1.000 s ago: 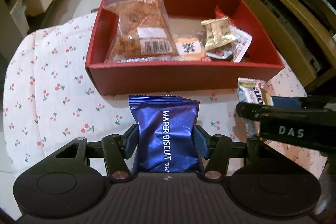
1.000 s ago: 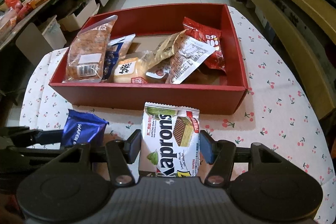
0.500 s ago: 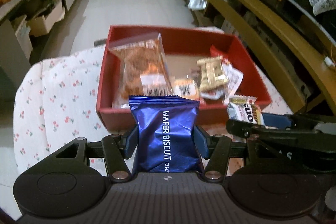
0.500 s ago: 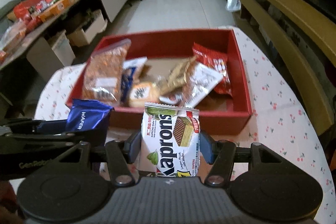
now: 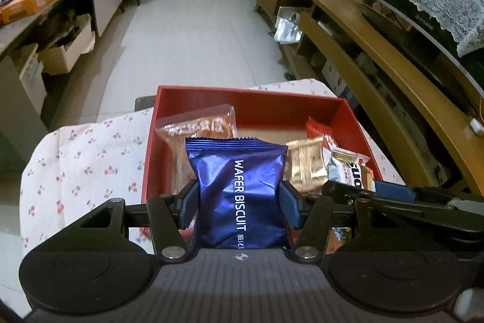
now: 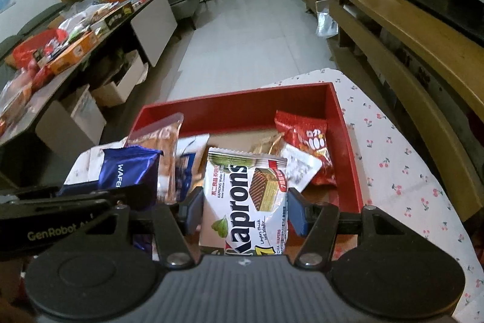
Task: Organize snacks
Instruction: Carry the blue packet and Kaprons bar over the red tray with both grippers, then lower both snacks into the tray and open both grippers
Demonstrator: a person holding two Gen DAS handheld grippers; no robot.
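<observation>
The left gripper (image 5: 239, 202) points downward at a slant toward the red rectangular cardboard box (image 5: 251, 106). Its two blue pads press on both sides of a shiny dark-blue foil packet printed "WAFER BISCUIT" (image 5: 237, 192), so the jaws are partly closed around it. The packet stands upright between the fingers, in front of the near wall of the red box and above it.

The right gripper (image 6: 243, 209) has the same slanted pose, just beside the left one. Its blue pads squeeze a white plastic packet printed "Kaprons" with a picture of a wafer (image 6: 245, 202), also upright, and it covers part of the near wall of the red box.

Inside the red box lie a clear plastic bag with orange-brown snack (image 5: 196, 126) at the left side, a small gold foil packet (image 5: 305, 165) in the middle, and a red snack bag (image 6: 305, 141) toward the right wall. The red box rests on a white tablecloth with small cherry print (image 6: 393, 159).
</observation>
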